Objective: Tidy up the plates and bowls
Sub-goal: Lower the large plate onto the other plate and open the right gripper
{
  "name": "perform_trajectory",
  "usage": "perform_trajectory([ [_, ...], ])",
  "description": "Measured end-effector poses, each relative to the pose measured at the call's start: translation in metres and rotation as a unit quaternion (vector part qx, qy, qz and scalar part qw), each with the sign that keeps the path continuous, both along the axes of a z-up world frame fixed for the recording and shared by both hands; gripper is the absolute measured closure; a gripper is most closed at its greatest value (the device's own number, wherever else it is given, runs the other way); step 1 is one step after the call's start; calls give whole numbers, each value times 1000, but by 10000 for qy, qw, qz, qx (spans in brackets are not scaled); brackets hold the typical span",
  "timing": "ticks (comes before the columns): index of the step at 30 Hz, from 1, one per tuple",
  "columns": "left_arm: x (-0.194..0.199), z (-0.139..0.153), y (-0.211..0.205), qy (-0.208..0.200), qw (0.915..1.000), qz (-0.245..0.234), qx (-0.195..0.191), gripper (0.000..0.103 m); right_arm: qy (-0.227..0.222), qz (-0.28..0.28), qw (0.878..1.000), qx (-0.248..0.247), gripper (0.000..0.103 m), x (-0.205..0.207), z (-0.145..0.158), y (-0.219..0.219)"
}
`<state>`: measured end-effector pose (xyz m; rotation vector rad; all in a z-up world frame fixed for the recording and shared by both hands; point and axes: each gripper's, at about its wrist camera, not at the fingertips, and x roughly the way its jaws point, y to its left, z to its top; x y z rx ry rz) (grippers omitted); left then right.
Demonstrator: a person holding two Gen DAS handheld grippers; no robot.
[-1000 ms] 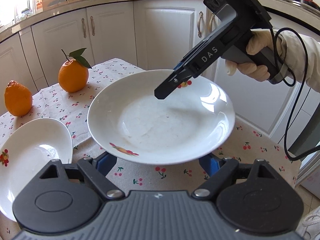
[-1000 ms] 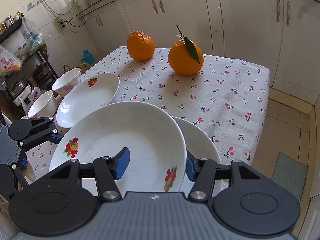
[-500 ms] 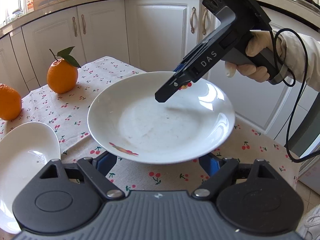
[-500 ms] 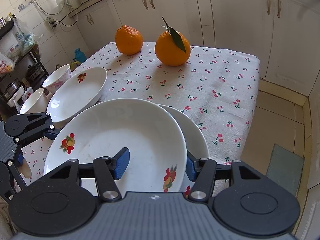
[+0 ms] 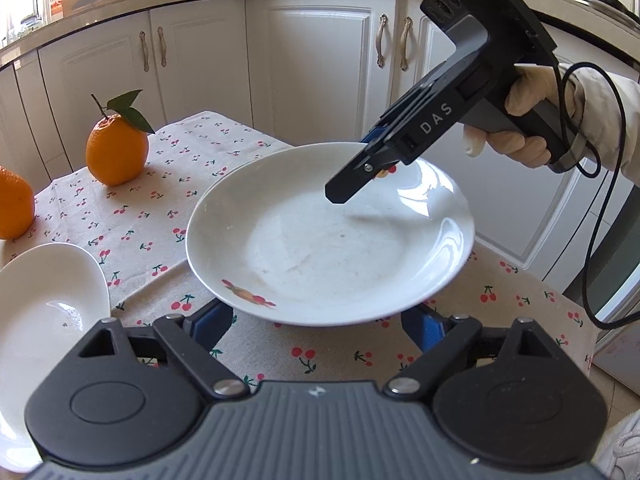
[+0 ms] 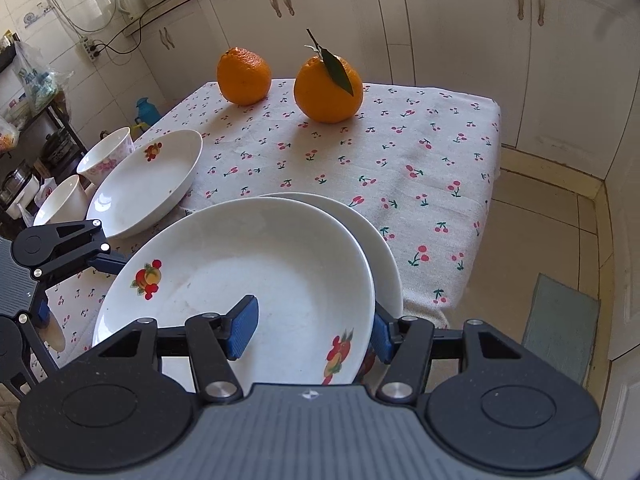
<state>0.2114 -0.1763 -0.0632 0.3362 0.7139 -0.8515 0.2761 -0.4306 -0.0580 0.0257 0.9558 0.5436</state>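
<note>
My right gripper (image 6: 312, 330) has its jaws closed across the rim of a white fruit-print plate (image 6: 248, 280), one pad inside, one outside. The plate hangs just above a second white plate (image 6: 384, 252) on the cherry-print tablecloth (image 6: 400, 152). In the left wrist view the held plate (image 5: 328, 236) floats over the table with the right gripper (image 5: 372, 160) on its far rim. My left gripper (image 5: 316, 324) is open and empty, below the plate's near edge. A third plate (image 6: 144, 184) and two bowls (image 6: 108, 156) (image 6: 60, 200) sit left.
Two oranges (image 6: 244, 76) (image 6: 328, 88) stand at the far side of the table. White cabinets (image 6: 460, 20) run behind. The table's right edge drops to a tiled floor with a mat (image 6: 560, 320). A shelf with clutter (image 6: 36, 120) stands left.
The held plate has drifted a little toward the lower plate and the oranges have shifted in view; both grippers keep their states.
</note>
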Motion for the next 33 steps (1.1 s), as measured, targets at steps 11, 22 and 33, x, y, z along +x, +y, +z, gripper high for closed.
perform_trajectory([
  [11, 0, -1, 1, 13, 9999, 65, -94, 9, -21, -163, 9998, -84, 30, -10, 8, 1],
  [22, -8, 2, 10, -49, 9996, 182, -204, 7, -27, -287, 9988, -389, 18, -21, 15, 10],
  [33, -29, 14, 33, -227, 9977, 537, -349, 4, -105, -378, 9954, -871, 0, -43, 18, 34],
])
